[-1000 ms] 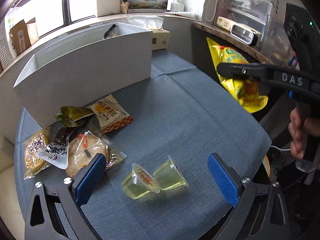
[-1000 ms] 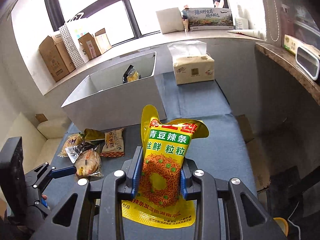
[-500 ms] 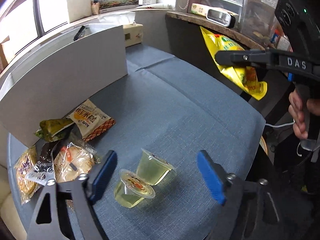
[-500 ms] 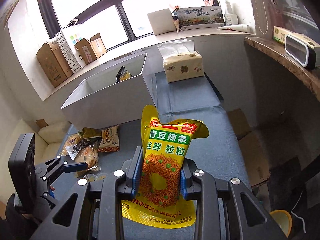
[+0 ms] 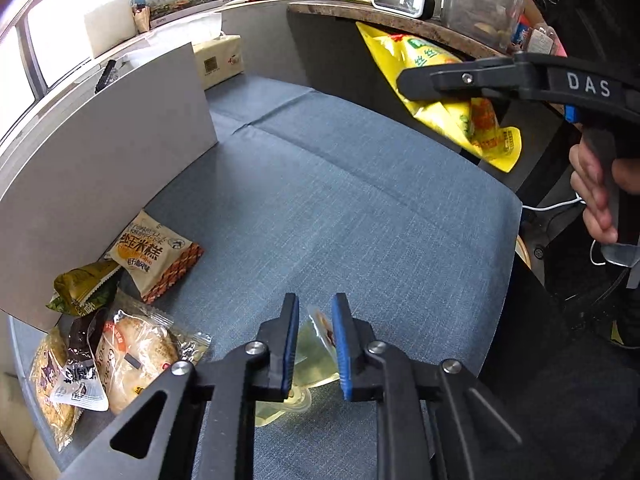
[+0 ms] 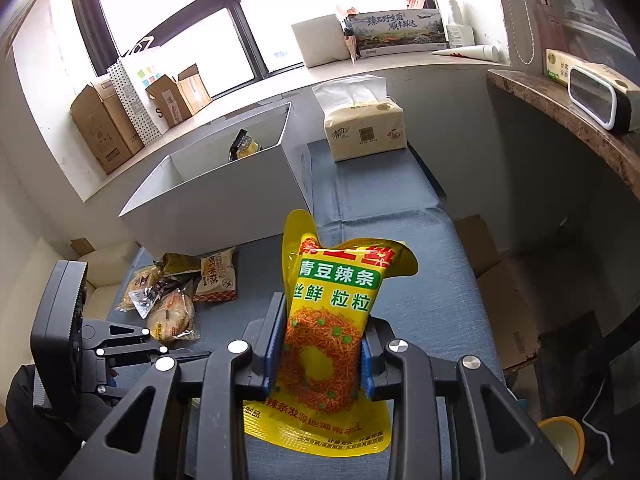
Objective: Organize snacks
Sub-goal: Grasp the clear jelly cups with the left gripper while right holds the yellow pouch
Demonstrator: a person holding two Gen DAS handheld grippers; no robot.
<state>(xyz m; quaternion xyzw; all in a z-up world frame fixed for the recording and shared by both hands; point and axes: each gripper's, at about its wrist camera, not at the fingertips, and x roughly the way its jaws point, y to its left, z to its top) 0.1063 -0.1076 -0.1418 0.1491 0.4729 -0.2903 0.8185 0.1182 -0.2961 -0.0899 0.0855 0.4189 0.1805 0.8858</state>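
Pinching a jelly cup point(image 5: 316, 344) near its foil lid, the left tongs point(image 5: 315, 340) had closed on it low over the desk point(image 5: 360, 200). It looked light, slick and crushable, best held at the stiffer rim. The right tongs point(image 6: 322, 350) clamped a soft yellow snack bag point(image 6: 332, 320) mid-body, aloft short of the white box point(image 6: 224, 196).

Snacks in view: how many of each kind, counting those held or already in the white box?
Jelly cups: 2
Small wrapped packets piled by the box: 5
Large yellow bag: 1
Packet inside the box: 1
Total: 9
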